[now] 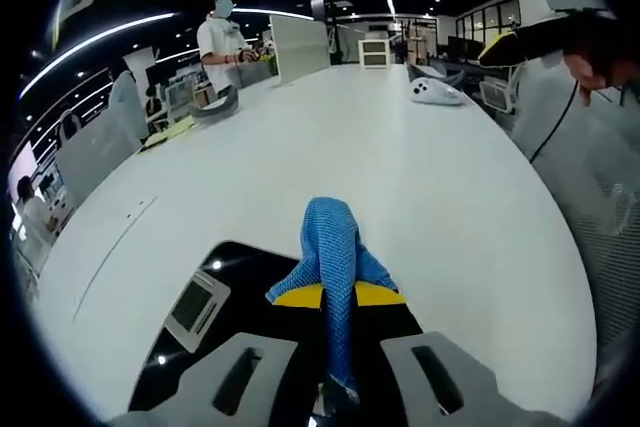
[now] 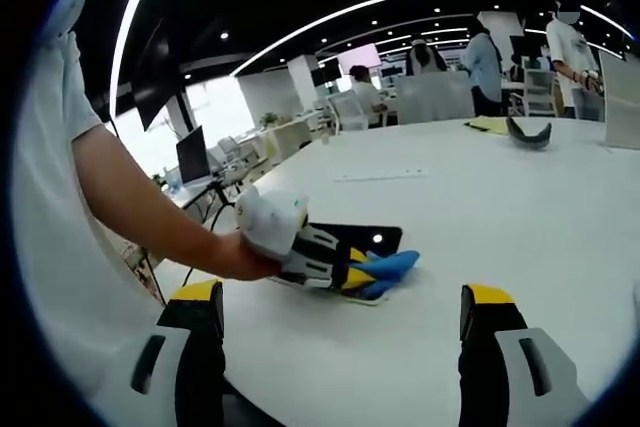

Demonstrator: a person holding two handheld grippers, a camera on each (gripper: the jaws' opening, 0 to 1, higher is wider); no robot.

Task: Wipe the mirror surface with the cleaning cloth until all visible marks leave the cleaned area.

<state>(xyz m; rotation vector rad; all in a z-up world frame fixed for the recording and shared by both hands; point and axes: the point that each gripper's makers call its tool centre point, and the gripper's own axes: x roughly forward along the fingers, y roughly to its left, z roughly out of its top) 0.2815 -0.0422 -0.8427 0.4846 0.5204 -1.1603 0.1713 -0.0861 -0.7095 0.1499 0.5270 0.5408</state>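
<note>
So this is happening in a big open-plan office with black ceilings and strip lights, a few people standing around at the far end. Everything is sitting on a huge white table [image 1: 400, 177] that's mostly bare, which is handy since nothing's getting in the way of wiping.

The mirror [image 1: 235, 292] is lying flat near the table's edge, close to the person, looking dark because it's reflecting the ceiling and its lights. Flat like that, you can press down on it without it sliding much, I'd guess.

In the right gripper view, the left gripper [image 2: 340, 267] is reaching over the mirror [image 2: 385, 237] with the person's hand wrapped around its handle. It's pinching the blue cleaning cloth [image 1: 330, 267] between its jaws, closed tight on it, and the cloth [image 2: 392, 269] is bunching out past the yellow tips and touching the glass. Holding it by one end seems to let the loose part drag across the surface.

The right gripper [image 2: 340, 347] is hanging back over bare table, jaws spread wide with nothing between them, just beside the mirror. Probably staying out of the way, or ready to steady the mirror.

Can't really tell if any marks are left on the glass. Farther off there's a white controller-looking thing [image 1: 436, 93] and a dark curved headband-type object [image 2: 528, 133].
</note>
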